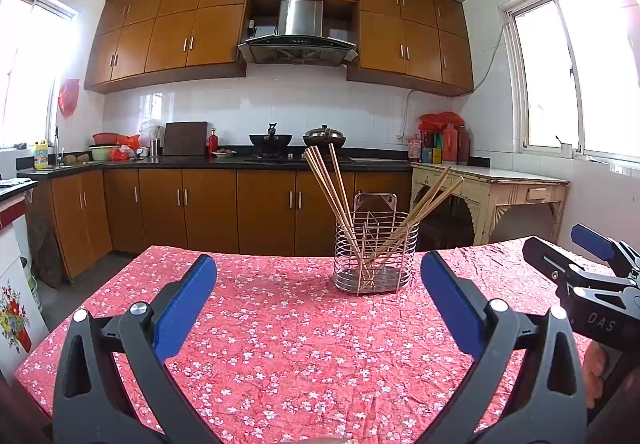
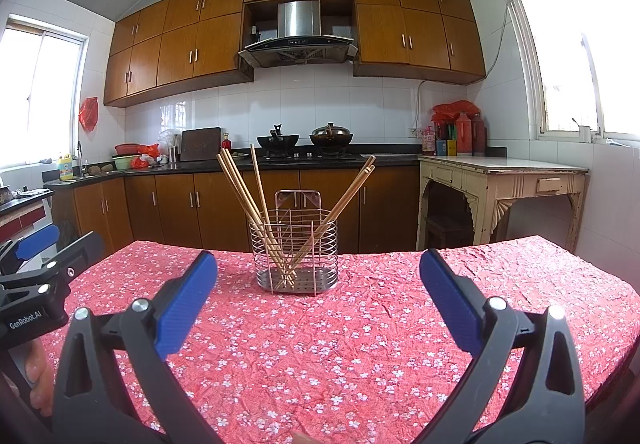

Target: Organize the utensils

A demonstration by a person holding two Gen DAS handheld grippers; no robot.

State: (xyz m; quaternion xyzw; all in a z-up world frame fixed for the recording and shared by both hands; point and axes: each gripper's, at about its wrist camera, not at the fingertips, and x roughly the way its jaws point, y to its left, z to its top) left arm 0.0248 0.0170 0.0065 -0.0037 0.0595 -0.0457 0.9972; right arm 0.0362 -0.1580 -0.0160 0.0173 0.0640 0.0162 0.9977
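Both tongs empty. My left gripper (image 1: 318,280) is spread wide at frame bottom, nothing between the blue pads (image 1: 188,304). My right gripper (image 2: 318,280) likewise gapes wide, holding nothing. The wire holder (image 2: 295,252) stands upright centre frame on the red floral tablecloth (image 2: 360,356), chopsticks (image 2: 244,196) leaning inside.

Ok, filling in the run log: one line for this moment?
left gripper: open, empty | right gripper: open, empty | chopsticks: in wire holder | holder on red floral tablecloth
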